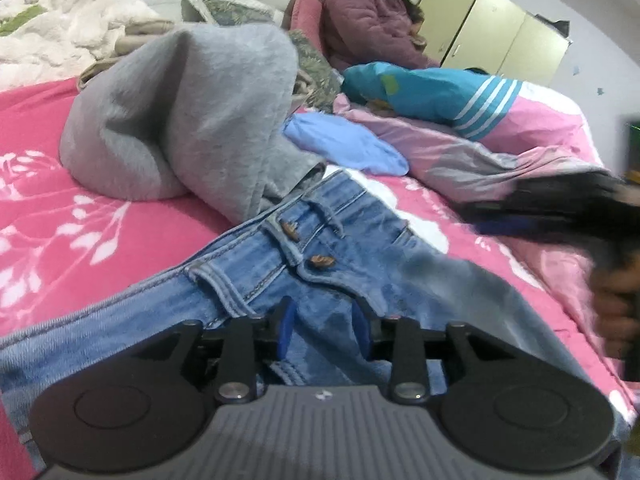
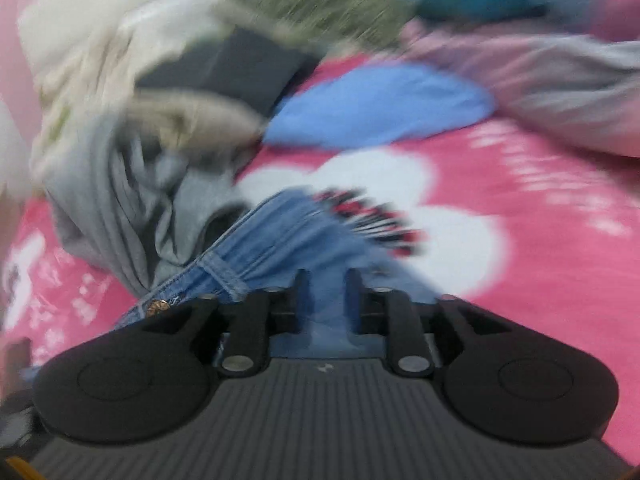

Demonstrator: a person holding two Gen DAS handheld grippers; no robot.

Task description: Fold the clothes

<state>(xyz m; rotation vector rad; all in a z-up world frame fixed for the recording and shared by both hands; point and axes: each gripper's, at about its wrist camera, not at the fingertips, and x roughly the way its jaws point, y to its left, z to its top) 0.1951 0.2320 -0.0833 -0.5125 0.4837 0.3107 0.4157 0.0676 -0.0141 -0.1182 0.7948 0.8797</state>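
Observation:
Blue jeans (image 1: pixel 304 248) lie on the pink flowered bedspread (image 1: pixel 60 216), waistband and two buttons facing up. My left gripper (image 1: pixel 325 330) has denim bunched between its blue-padded fingers and appears shut on it. In the blurred right wrist view my right gripper (image 2: pixel 326 300) has the jeans (image 2: pixel 280 236) between its fingers, near the waistband with a brass button. The right gripper and the hand holding it also show blurred at the right of the left wrist view (image 1: pixel 560 216).
A grey sweatshirt (image 1: pixel 192 120) is heaped just beyond the jeans. A light blue garment (image 1: pixel 348 144), a pink-grey quilt (image 1: pixel 480 152) and a teal striped jacket (image 1: pixel 440 92) lie further back. A person in a maroon coat (image 1: pixel 368 20) sits at the bedhead. A white fluffy blanket (image 1: pixel 60 8) lies far left.

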